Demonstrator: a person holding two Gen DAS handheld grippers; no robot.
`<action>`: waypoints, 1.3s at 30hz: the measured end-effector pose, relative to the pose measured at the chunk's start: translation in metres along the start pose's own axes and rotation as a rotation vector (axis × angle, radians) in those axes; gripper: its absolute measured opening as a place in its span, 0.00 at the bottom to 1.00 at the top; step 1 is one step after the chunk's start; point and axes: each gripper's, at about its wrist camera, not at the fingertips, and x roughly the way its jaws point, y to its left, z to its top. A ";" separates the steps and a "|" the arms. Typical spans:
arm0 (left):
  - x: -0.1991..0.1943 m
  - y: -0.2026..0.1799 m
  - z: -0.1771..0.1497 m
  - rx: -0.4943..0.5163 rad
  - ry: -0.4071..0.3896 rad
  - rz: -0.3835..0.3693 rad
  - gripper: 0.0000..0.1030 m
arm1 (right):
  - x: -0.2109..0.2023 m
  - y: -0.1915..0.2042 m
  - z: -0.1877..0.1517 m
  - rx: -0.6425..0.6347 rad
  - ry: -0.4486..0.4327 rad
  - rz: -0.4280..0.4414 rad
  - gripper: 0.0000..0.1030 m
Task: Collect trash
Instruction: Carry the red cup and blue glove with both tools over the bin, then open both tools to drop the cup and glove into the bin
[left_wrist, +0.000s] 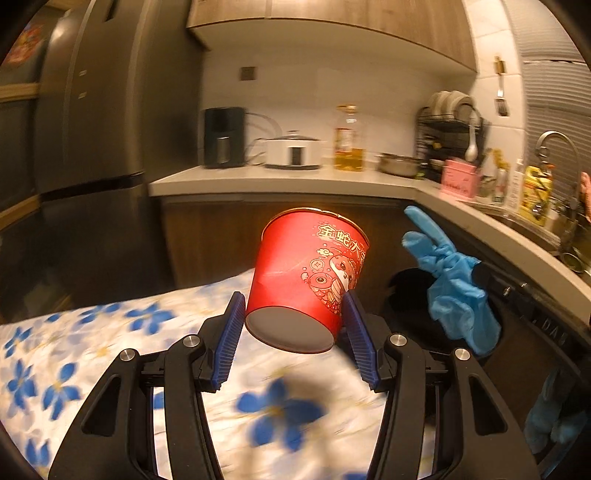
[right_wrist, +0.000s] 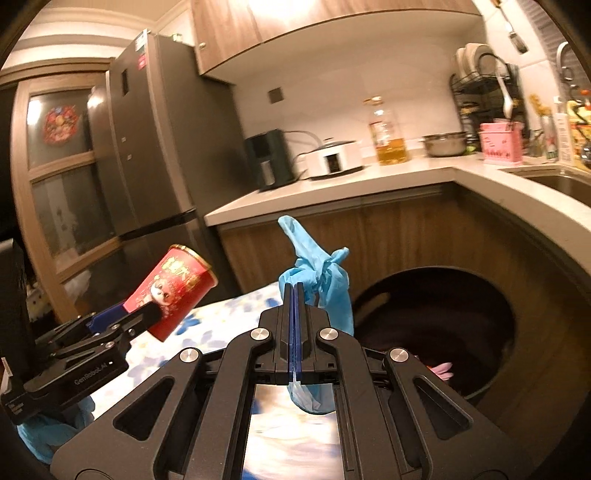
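Observation:
My left gripper (left_wrist: 295, 314) is shut on a red paper cup (left_wrist: 308, 269) with gold print, held tilted above a table with a blue-flowered cloth (left_wrist: 110, 332). The cup and left gripper also show in the right wrist view (right_wrist: 173, 288). My right gripper (right_wrist: 295, 291) is shut on a crumpled blue disposable glove (right_wrist: 317, 273), which hangs above the table edge beside a round black trash bin (right_wrist: 480, 306). The glove also shows in the left wrist view (left_wrist: 454, 284), right of the cup.
The bin (left_wrist: 406, 295) stands between the table and a curved kitchen counter (right_wrist: 332, 192) carrying an oil bottle (right_wrist: 388, 133), white cooker (right_wrist: 332, 157), pan and pink box. A grey fridge (right_wrist: 155, 147) stands at left. Something pink (right_wrist: 441, 369) lies in the bin.

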 end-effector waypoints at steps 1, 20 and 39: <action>0.005 -0.010 0.002 0.006 -0.003 -0.022 0.51 | -0.001 -0.009 0.001 0.007 -0.003 -0.014 0.00; 0.094 -0.114 -0.006 0.037 0.072 -0.235 0.53 | 0.010 -0.100 -0.005 0.107 0.037 -0.128 0.43; 0.020 -0.066 -0.027 0.011 0.079 0.083 0.94 | -0.035 -0.048 -0.026 -0.048 0.074 -0.227 0.90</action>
